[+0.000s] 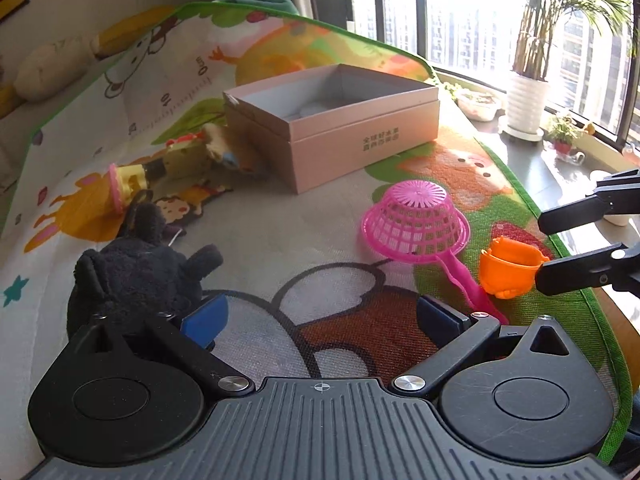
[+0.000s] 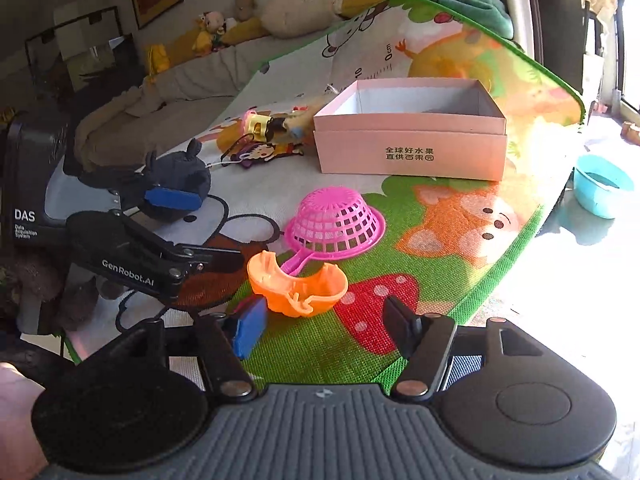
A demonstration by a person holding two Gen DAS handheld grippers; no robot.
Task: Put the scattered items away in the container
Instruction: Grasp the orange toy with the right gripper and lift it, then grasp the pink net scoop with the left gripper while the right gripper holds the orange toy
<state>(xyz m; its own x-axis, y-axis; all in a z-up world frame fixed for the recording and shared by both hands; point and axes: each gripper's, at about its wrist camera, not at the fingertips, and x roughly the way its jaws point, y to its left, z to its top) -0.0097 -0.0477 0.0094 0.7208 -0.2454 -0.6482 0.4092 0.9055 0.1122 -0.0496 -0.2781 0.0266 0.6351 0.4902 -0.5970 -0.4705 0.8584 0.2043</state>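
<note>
An open pink cardboard box [image 1: 332, 128] [image 2: 408, 152] stands at the far side of a cartoon play mat [image 1: 280, 236]. A pink plastic strainer [image 1: 416, 220] [image 2: 336, 220] lies upside down mid-mat. An orange toy cup [image 1: 508, 268] [image 2: 296, 288] rests by its handle. My right gripper [image 2: 324, 330] [image 1: 540, 250] is open, with the cup just ahead of its fingertips, near the left pad. My left gripper [image 1: 320, 318] [image 2: 196, 228] is open with nothing between its fingers. A black plush toy [image 1: 132, 276] [image 2: 180, 176] lies just outside its left finger. A yellow toy [image 1: 160, 172] [image 2: 264, 124] lies beside the box.
A cartoon key tag [image 2: 260, 152] lies on the mat near the plush. The mat's green edge [image 2: 512, 256] runs close on the right, with a blue bowl [image 2: 604, 184] beyond it. A potted plant [image 1: 526, 104] stands on the window ledge. Cushions [image 2: 296, 16] line the back.
</note>
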